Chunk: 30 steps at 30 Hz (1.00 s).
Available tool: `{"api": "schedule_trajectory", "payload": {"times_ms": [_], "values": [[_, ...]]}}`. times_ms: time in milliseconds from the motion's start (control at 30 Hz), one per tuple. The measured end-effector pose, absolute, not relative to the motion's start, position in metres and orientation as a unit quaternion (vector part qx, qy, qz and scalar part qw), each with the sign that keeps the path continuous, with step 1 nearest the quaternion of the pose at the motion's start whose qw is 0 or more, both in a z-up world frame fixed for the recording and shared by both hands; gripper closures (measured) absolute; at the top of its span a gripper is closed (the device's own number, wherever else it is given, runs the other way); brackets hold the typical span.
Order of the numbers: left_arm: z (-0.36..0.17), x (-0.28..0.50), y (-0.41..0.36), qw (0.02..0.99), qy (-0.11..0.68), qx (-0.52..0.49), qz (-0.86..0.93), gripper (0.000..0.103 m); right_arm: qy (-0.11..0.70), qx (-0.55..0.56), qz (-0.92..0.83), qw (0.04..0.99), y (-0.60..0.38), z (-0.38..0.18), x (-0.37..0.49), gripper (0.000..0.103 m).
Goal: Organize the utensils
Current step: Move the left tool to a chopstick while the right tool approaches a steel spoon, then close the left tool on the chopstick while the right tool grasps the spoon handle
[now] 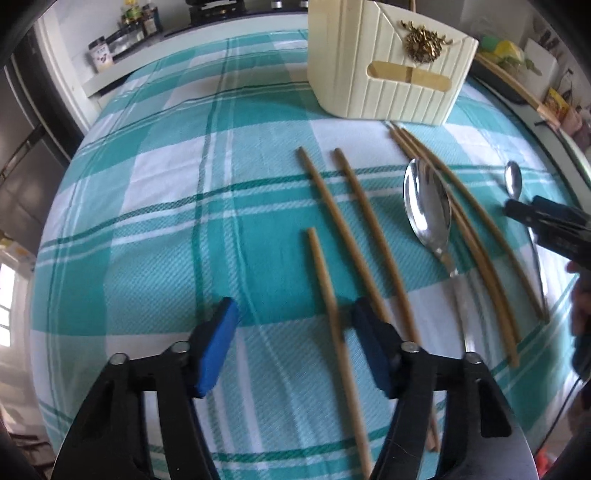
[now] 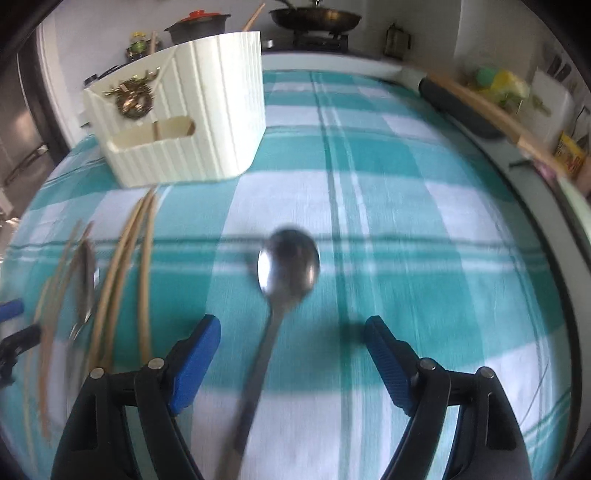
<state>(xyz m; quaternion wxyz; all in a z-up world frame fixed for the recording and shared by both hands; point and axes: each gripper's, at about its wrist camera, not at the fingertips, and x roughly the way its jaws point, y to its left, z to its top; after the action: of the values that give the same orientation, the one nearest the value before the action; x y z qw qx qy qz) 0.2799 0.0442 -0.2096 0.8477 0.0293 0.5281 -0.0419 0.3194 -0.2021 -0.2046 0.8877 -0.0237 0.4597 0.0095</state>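
Observation:
Several bamboo chopsticks lie on the teal checked tablecloth (image 1: 155, 229). My left gripper (image 1: 295, 325) hovers open over one chopstick (image 1: 321, 266), which runs between the blue pads close to the right one; the left pad stands apart from it. Two more chopsticks (image 1: 354, 229) lie just right of it. Further right are a large spoon (image 1: 428, 206) and another bunch of chopsticks (image 1: 480, 236). My right gripper (image 2: 291, 332) is open astride the handle of a small spoon (image 2: 290, 264), pads clear of it. A cream ribbed utensil holder (image 2: 207, 129) stands behind.
The holder (image 1: 388, 74) sits at the back of the table and has a gold ornament on its front. A long wooden utensil (image 2: 480, 103) lies along the right table edge. A stove with a wok (image 2: 314, 16) and spice jars (image 1: 99, 55) are beyond the table.

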Motion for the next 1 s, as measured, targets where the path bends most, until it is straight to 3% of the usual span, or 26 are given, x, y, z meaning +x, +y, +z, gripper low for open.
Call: {"api": "schedule_trajectory", "payload": {"times_ms": [100, 133, 167, 200, 233, 267, 433, 833, 1000], "values": [[-0.208, 0.284, 0.039, 0.853, 0.520, 0.028, -0.042, 0.057, 0.448, -0.010, -0.007, 0.894, -0.205, -0.204, 0.328, 0.022], [-0.208, 0.284, 0.037, 0.854, 0.517, 0.026, -0.043, 0.067, 0.444, -0.009, -0.012, 0.896, -0.206, -0.204, 0.330, 0.026], [-0.207, 0.284, 0.035, 0.857, 0.512, 0.023, -0.047, 0.082, 0.438, -0.012, -0.014, 0.899, -0.206, -0.203, 0.332, 0.037], [-0.207, 0.284, 0.033, 0.859, 0.509, 0.023, -0.047, 0.091, 0.430, -0.016, -0.015, 0.902, -0.206, -0.202, 0.333, 0.044], [-0.207, 0.284, 0.032, 0.861, 0.505, 0.022, -0.050, 0.096, 0.426, -0.019, -0.012, 0.905, -0.207, -0.201, 0.335, 0.060], [-0.207, 0.284, 0.031, 0.865, 0.498, 0.022, -0.051, 0.098, 0.424, -0.025, -0.015, 0.905, -0.207, -0.200, 0.336, 0.068], [-0.200, 0.278, 0.039, 0.879, 0.475, -0.008, -0.052, 0.099, 0.389, 0.005, 0.033, 0.921, -0.218, -0.185, 0.325, 0.068], [-0.092, 0.216, 0.070, 0.936, 0.337, -0.073, -0.072, 0.099, 0.259, 0.031, 0.156, 0.953, -0.221, -0.095, 0.247, 0.068], [-0.074, 0.204, 0.075, 0.942, 0.311, -0.099, -0.082, 0.099, 0.236, 0.044, 0.168, 0.956, -0.219, -0.077, 0.228, 0.068]]}}
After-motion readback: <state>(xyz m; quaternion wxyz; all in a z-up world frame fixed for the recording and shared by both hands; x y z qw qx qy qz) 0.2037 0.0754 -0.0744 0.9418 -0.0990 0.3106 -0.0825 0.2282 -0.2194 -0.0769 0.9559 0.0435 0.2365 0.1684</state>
